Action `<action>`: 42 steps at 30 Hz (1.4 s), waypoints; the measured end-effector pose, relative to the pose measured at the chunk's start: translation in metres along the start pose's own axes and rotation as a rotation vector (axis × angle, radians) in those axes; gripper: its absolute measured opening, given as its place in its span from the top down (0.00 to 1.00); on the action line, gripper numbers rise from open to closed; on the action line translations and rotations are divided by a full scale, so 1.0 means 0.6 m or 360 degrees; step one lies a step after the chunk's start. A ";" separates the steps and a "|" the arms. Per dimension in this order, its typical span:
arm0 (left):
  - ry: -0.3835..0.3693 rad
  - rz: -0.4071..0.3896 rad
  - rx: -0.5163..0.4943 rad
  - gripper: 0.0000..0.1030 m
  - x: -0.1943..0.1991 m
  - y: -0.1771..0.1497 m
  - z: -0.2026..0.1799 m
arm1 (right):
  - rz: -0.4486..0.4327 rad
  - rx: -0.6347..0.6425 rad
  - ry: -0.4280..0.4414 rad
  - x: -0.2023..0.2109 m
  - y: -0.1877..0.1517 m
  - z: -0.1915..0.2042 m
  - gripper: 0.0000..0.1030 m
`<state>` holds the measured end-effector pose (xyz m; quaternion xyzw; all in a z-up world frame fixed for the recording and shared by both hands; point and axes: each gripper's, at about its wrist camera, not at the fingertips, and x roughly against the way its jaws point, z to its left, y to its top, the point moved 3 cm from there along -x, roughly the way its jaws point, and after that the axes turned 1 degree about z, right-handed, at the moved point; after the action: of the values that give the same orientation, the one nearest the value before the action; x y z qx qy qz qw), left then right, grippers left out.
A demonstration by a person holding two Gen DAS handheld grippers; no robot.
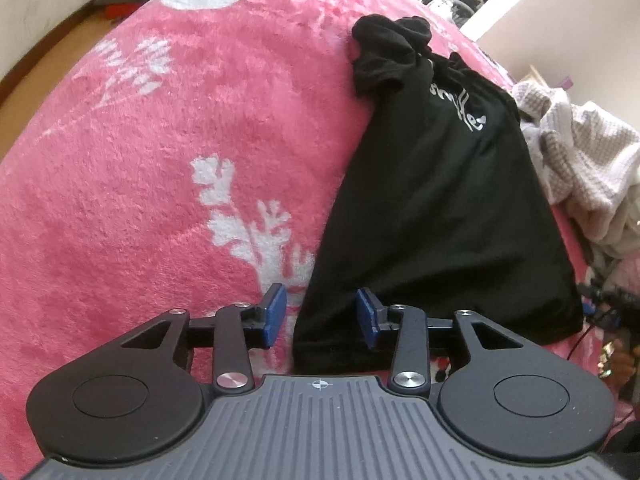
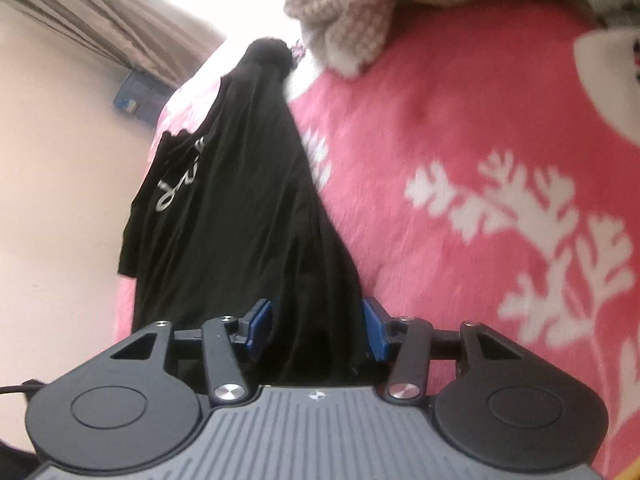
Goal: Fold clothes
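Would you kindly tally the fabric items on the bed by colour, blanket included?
Black: 1, the black T-shirt
Pink: 1, the pink floral blanket underneath
Pale checked: 1, the crumpled checked cloth
Grey-beige: 1 at least, a pale garment bunched beside it; more may be hidden
Total: 4

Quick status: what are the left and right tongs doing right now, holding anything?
Left tongs: open, holding nothing; corner of the black T-shirt lies between the pads.
Right tongs: open, T-shirt fabric between the pads, not pinched.
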<state>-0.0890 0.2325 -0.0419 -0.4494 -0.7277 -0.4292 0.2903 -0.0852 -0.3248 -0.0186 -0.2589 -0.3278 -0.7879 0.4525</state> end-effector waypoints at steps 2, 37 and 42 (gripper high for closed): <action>-0.0027 0.0014 0.0032 0.62 0.000 -0.003 0.004 | 0.0034 0.0005 0.0016 0.001 -0.009 0.002 0.50; -0.0265 0.0032 0.0128 0.96 0.032 -0.039 -0.018 | 0.0082 -0.0038 0.0138 0.052 0.004 0.048 0.96; -0.0445 -0.0267 0.0275 0.97 0.072 0.167 -0.056 | -0.0120 -0.0016 0.0264 0.056 0.217 0.157 0.96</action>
<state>-0.0161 0.2431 0.0450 -0.4157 -0.8301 -0.3212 0.1870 0.0250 -0.3214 0.1034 -0.1826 -0.2946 -0.8247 0.4469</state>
